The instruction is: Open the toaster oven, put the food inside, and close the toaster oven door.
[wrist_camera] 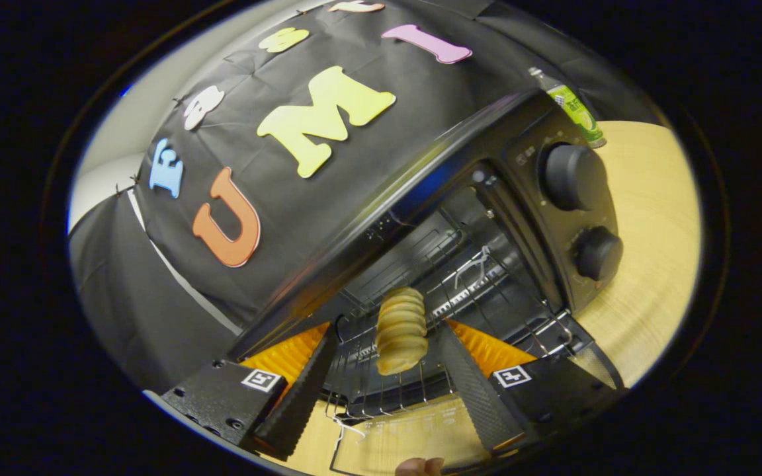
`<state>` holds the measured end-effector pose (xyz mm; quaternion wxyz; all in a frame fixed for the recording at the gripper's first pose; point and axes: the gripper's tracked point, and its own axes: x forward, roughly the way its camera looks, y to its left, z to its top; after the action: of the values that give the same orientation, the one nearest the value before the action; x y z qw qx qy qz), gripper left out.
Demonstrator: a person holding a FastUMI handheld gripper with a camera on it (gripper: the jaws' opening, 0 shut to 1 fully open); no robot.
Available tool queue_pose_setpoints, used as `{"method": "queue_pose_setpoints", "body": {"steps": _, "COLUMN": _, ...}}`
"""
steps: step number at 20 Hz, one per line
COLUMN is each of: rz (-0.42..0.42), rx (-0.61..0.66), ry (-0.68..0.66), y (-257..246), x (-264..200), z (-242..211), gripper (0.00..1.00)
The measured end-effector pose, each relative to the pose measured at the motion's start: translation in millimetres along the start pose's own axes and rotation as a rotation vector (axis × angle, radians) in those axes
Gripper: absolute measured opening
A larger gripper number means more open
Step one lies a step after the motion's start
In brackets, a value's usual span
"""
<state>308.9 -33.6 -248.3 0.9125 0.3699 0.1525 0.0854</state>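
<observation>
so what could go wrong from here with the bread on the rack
1. The claw is open with the ridged bread piece between its fingers, not pressed by both; pulling back carelessly could drag it off the wire rack.
2. The bread sits near the rack's front edge, so it may roll out onto the open glass door.
3. Closing the toaster oven too early could catch the fingers, or the hand by the door.
</observation>
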Motion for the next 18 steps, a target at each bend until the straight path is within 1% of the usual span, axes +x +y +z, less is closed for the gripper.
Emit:
{"method": "queue_pose_setpoints", "body": {"steps": 4, "rz": -0.037, "rx": 0.007, "ry": 0.037, "y": -14.8, "x": -36.5, "z": -9.2, "gripper": 1.00}}
{"method": "queue_pose_setpoints", "body": {"steps": 5, "rz": -0.058, "rx": -0.005, "ry": 0.044, "y": -20.3, "x": -44.9, "z": -9.1, "gripper": 1.00}}
{"method": "queue_pose_setpoints", "body": {"steps": 6, "rz": -0.107, "rx": -0.029, "ry": 0.064, "y": -32.1, "x": -55.4, "z": -12.6, "gripper": 1.00}}
{"method": "queue_pose_setpoints", "body": {"steps": 7, "rz": -0.169, "rx": -0.058, "ry": 0.088, "y": -45.0, "x": -63.1, "z": -15.8, "gripper": 1.00}}
{"method": "queue_pose_setpoints", "body": {"steps": 9, "rz": -0.224, "rx": -0.148, "ry": 0.111, "y": -55.5, "x": -79.1, "z": -16.0, "gripper": 1.00}}
{"method": "queue_pose_setpoints", "body": {"steps": 14, "rz": -0.353, "rx": -0.437, "ry": 0.146, "y": -76.4, "x": -105.1, "z": -23.7, "gripper": 1.00}}
{"method": "queue_pose_setpoints", "body": {"steps": 16, "rz": -0.383, "rx": -0.504, "ry": 0.166, "y": -75.2, "x": -118.3, "z": -33.4, "gripper": 1.00}}
{"method": "queue_pose_setpoints", "body": {"steps": 18, "rz": -0.399, "rx": -0.523, "ry": 0.174, "y": -72.7, "x": -132.5, "z": -44.2, "gripper": 1.00}}
